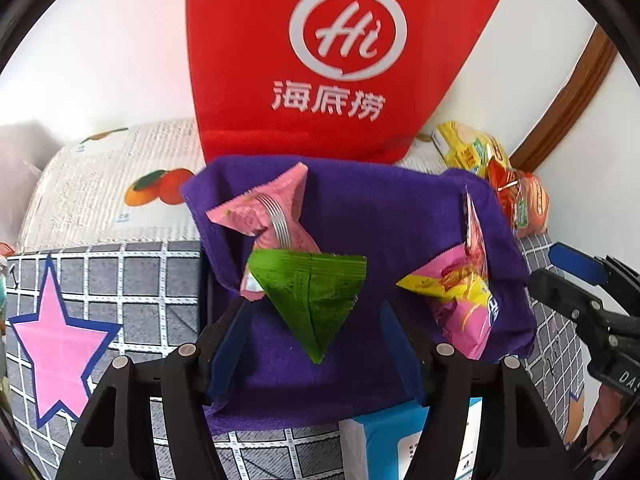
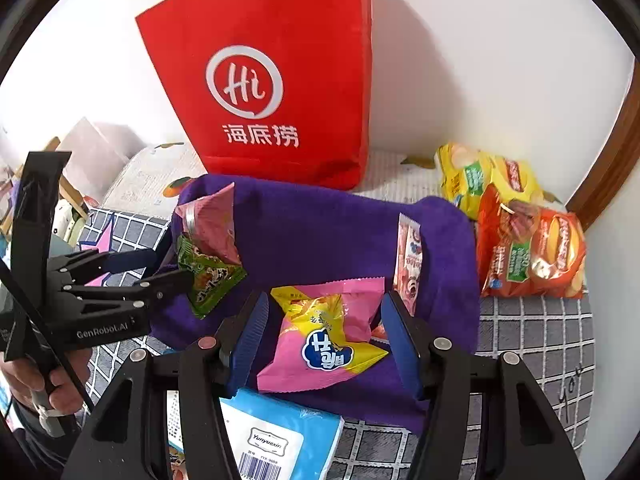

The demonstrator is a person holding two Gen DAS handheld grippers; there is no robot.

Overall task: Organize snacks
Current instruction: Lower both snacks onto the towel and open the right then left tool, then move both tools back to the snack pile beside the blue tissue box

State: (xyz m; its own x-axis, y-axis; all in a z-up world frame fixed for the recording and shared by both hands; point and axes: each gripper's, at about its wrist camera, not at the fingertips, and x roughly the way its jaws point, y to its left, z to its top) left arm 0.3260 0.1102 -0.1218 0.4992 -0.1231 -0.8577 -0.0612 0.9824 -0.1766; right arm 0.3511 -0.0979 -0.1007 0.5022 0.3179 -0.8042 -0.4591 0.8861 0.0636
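Left wrist view, nearest: left gripper [image 1: 316,344] hangs with fingers parted and pads clear of everything; a green packet [image 1: 310,296] lies between them, untouched.
Green packet: glossy foil, triangular, crinkled, point toward the camera, resting on the purple towel [image 1: 360,208].
Right wrist view, nearest: right gripper [image 2: 320,336] also stands apart, straddling a pink-and-yellow packet [image 2: 324,336]; pads do not appear to press it.
Blue pack: smooth plastic, boxy, with a barcode label [image 2: 272,432], just under the towel's near edge.
Towel: soft, fuzzy pile, rumpled, spread over a grey grid-pattern cloth [image 2: 536,336] on the bench.
Further on the towel: a pink foil packet [image 1: 276,208] touching the green one; a slim pink wrapper [image 2: 408,264] standing on edge.
Right side, off the towel: yellow chip bag [image 2: 476,180] and orange chip bag [image 2: 532,256], puffy, shiny.
Back: red paper bag [image 1: 332,60], stiff, upright against the wall.
Risk: slick foil may slide from the pads; closing low may snag the towel pile; the two grippers are near each other and could collide.
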